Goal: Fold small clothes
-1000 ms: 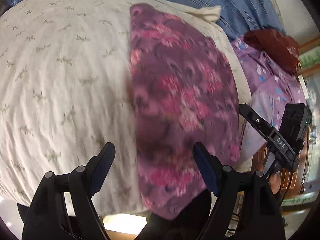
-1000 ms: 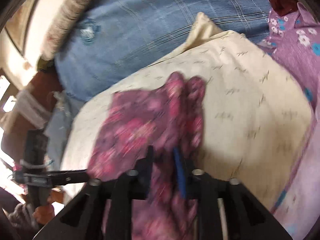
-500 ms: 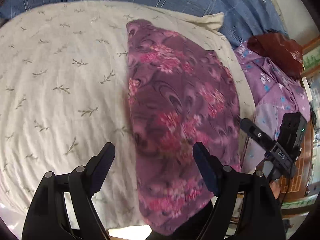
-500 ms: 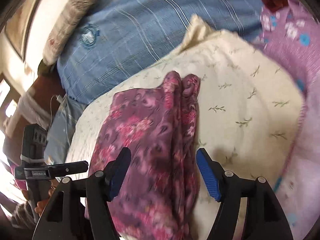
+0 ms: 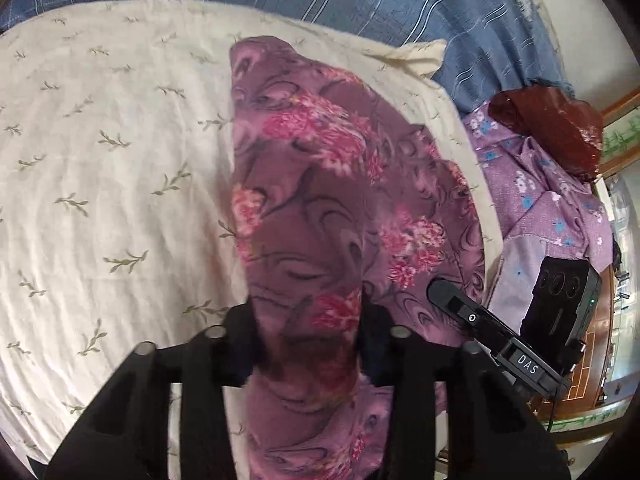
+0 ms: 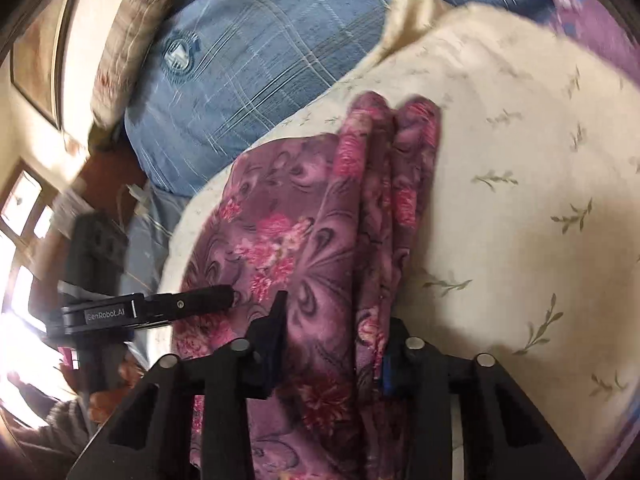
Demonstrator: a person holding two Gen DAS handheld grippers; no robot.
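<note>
Now both claws, left claw (image 5: pixel 306 334) and right claw (image 6: pixel 334 334), pinch the floral garment (image 5: pixel 340 208).

You can read two labels. In your left wrist view, the right gripper (image 5: pixel 452 300) has a small white tag on its black body that says "DAS". In your right wrist view, the left gripper (image 6: pixel 216 294) has white letters on its black side that say "GenRobot.AI".

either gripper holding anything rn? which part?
Both: left gripper and right gripper each pinch the near end of the purple floral garment on the cream pillow.
</note>
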